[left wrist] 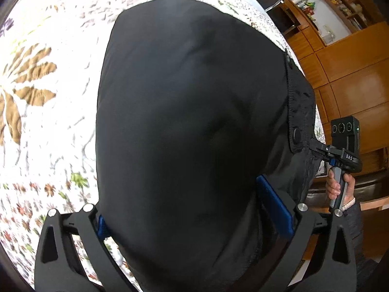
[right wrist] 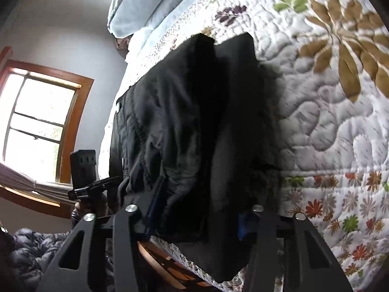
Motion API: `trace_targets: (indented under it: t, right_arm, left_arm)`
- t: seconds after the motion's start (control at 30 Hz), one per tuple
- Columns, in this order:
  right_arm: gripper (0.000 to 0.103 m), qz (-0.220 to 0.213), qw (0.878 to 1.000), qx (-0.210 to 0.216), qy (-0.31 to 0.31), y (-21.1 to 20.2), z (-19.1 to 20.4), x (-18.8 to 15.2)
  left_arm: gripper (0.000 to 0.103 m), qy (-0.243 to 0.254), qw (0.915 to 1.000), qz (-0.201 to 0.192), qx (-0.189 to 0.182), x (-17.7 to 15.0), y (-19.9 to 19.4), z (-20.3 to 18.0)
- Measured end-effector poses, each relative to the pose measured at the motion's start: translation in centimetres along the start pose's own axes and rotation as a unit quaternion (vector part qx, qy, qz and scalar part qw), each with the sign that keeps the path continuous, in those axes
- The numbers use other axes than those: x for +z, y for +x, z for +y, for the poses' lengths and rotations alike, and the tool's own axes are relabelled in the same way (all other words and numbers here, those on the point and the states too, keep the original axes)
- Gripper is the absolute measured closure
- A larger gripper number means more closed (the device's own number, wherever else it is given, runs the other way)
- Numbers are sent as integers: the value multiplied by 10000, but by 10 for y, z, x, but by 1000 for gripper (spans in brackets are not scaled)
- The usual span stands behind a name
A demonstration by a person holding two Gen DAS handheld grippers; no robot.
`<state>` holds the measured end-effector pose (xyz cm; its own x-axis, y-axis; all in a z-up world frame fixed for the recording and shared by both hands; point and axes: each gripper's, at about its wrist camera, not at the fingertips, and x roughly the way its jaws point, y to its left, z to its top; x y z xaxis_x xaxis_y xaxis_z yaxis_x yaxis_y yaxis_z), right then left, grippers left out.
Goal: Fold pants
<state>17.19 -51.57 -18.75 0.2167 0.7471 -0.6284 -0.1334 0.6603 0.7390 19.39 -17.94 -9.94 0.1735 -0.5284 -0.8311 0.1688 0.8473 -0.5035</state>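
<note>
Landmark: we take the white quilted bedspread with brown and red flowers [left wrist: 48,121] as our reference.
Pants: the black fabric pants [left wrist: 189,121] lie on that bedspread, their snap-buttoned waistband draped off its near edge.
Left gripper [left wrist: 192,209]: at the bedspread's near edge; we see cloth filling the gap between its blue pads, which look pressed on the pants.
Right gripper [right wrist: 199,216]: also at that edge; jaws about half open with a thick bunch of pants between them, and we cannot tell if they pinch it.
Progress: we judge the pants doubled at least once; the near end looks raised, the fold not yet laid flat or squared.
</note>
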Motion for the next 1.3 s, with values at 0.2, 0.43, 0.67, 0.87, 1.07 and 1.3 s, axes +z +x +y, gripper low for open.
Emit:
trace_targets:
  t: [0.2,0.43,0.67,0.87,1.07,1.3]
  right_arm:
    - [59,-216,9995,152,-156,8,12,9]
    - [59,-171,9987,263,-393,35,33,40]
    - [59,-73,9973,374,-626,77,60,74]
    - [59,-49,9963,530,-677,107,70,92]
    - [59,-52,9957,650,-658,123,72,104]
    - [59,-99,9954,675,-670,128,75,113]
  left_arm:
    - [8,42,9998,-205,24,13,-6,5]
    - [8,-29,9986,-496,158,36,-19,25]
    - [8,-170,9960,-783,395,68,-34,56]
    - [9,-172,9925,-1017,658,99,-48,79]
    - [9,-170,9907,-1117,754,119,-51,87]
    - [9,-187,9896,-1196,771,142,-52,100]
